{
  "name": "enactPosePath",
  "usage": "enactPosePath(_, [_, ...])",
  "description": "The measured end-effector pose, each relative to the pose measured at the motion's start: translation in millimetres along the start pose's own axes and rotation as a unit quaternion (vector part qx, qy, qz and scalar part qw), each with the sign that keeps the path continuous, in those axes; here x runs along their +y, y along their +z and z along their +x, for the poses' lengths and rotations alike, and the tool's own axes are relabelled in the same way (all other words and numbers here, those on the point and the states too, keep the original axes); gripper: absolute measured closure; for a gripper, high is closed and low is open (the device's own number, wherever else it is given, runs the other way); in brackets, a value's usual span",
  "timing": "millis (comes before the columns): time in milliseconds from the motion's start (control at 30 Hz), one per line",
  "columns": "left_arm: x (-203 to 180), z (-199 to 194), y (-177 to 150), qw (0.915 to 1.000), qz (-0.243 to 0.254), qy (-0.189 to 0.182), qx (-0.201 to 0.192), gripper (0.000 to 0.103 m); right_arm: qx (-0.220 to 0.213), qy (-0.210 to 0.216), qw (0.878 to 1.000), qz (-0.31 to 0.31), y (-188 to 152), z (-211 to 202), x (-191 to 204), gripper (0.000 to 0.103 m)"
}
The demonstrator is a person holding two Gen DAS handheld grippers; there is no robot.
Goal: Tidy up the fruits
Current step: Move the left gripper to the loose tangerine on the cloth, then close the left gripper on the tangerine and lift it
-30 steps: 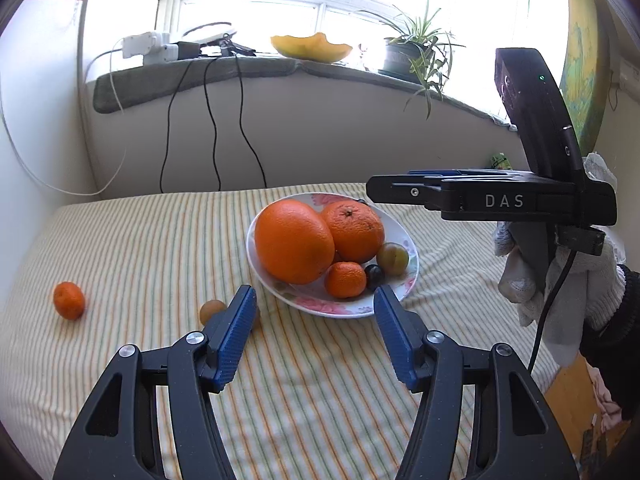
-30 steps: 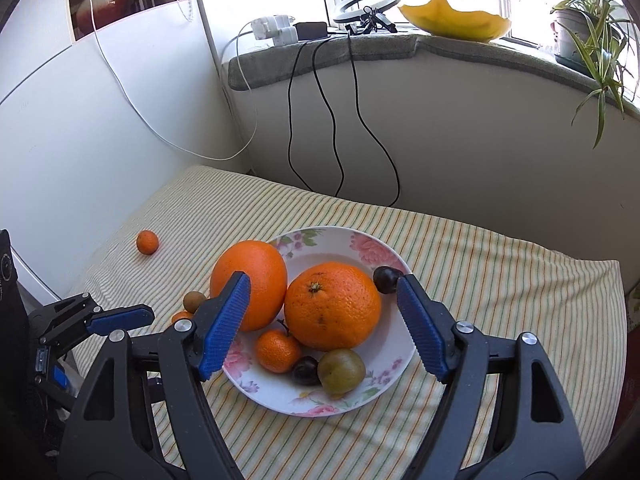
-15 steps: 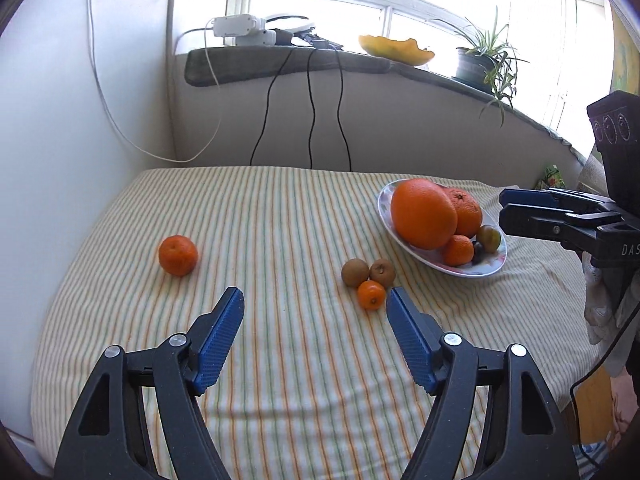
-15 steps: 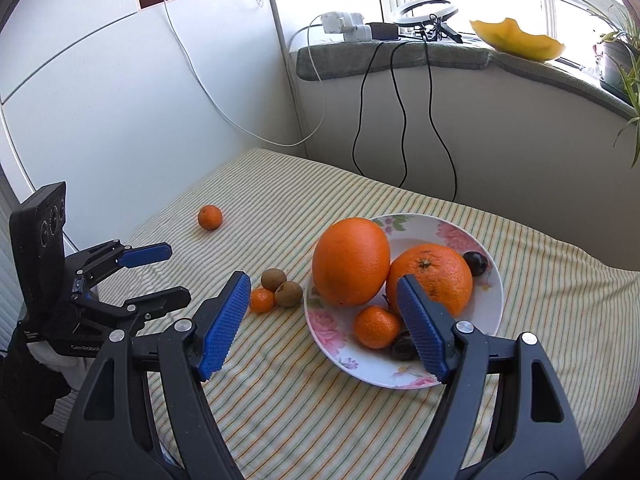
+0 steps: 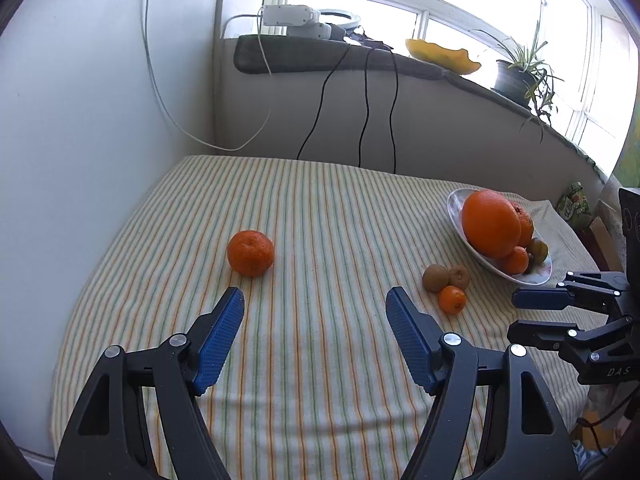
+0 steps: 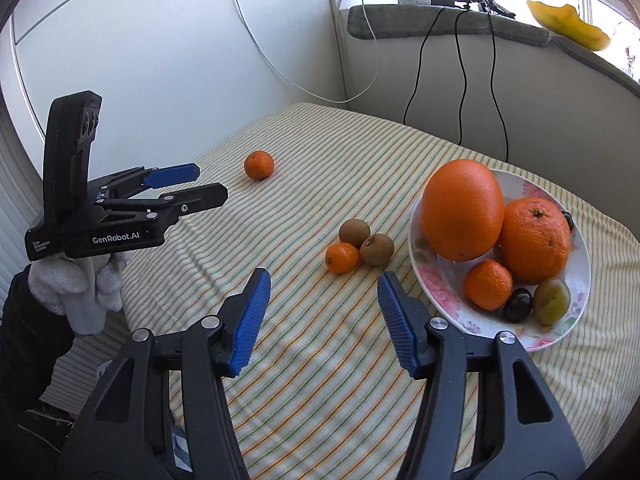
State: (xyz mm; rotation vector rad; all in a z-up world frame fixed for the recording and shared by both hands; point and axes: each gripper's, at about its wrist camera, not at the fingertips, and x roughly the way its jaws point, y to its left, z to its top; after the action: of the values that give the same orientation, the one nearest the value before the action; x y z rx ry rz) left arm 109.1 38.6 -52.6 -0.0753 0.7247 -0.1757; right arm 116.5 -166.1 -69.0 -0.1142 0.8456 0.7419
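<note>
The left gripper (image 5: pixel 315 312) hung spread and empty, a lone mandarin (image 5: pixel 250 253) just ahead of its left finger, likely its target. The right gripper (image 6: pixel 323 300), also spread and empty, faced three small fruits (image 6: pixel 359 245) ahead; the plate (image 6: pixel 424 280) lay to its right.

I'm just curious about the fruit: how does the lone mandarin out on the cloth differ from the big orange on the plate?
The lone mandarin is much smaller than the big orange. It lies on the striped cloth, apart from other fruit; the big orange rests on the flowered plate, leaning against other fruit. Both are orange-skinned, and neither is gripped.
</note>
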Motion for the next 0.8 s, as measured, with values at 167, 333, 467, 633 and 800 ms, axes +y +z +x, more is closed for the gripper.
enactPosePath(167, [18.1,16.2,4.3,0.9996,-0.022,-0.008,0.014,0.043,0.019,-0.015,1.0,0.012,2.9,24.7,-0.9,0.059])
enactPosePath(333, [28.1,31.8,9.2,0.9989,-0.034,-0.018,0.025,0.047,0.033,-0.027,0.998,0.035,6.9,43.7,-7.9,0.064])
enactPosePath(467, [33.4,44.6,14.4,0.9988,-0.033,-0.014,0.033,0.047,0.035,-0.029,0.998,0.051,7.4,51.5,-11.7,0.064])
enactPosePath(633, [41.9,56.4,18.7,0.9985,-0.038,-0.006,0.039,0.047,0.04,-0.032,0.997,0.058,9.4,60.3,-11.2,0.064])
enactPosePath(800, [46.0,63.6,20.0,0.9981,-0.04,-0.007,0.047,0.047,0.044,-0.043,0.996,0.059,14.5,66.2,-11.0,0.064])
